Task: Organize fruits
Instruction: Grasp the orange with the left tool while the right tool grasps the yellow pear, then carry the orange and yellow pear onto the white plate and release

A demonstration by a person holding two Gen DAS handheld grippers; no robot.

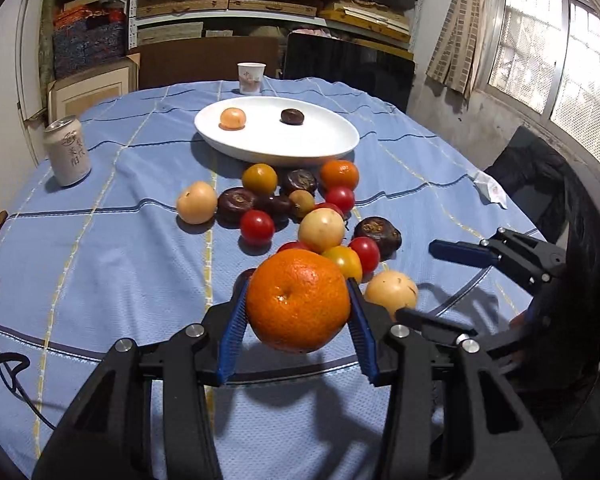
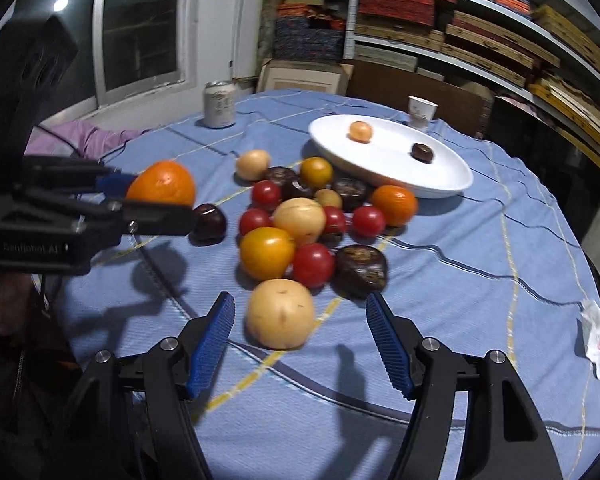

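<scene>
My left gripper (image 1: 298,312) points down at a slant. Its two blue pads (image 1: 232,336) squeeze a big orange (image 1: 298,300) from both sides and hold it up off the table. The black arms of the tongs spread out wide toward me.

My right gripper (image 2: 300,340) also points down at a slant. Its blue pads (image 2: 212,340) stand far apart and touch nothing. From my right side I can see my bare hand (image 2: 4,304) low down under the left tongs.
</scene>
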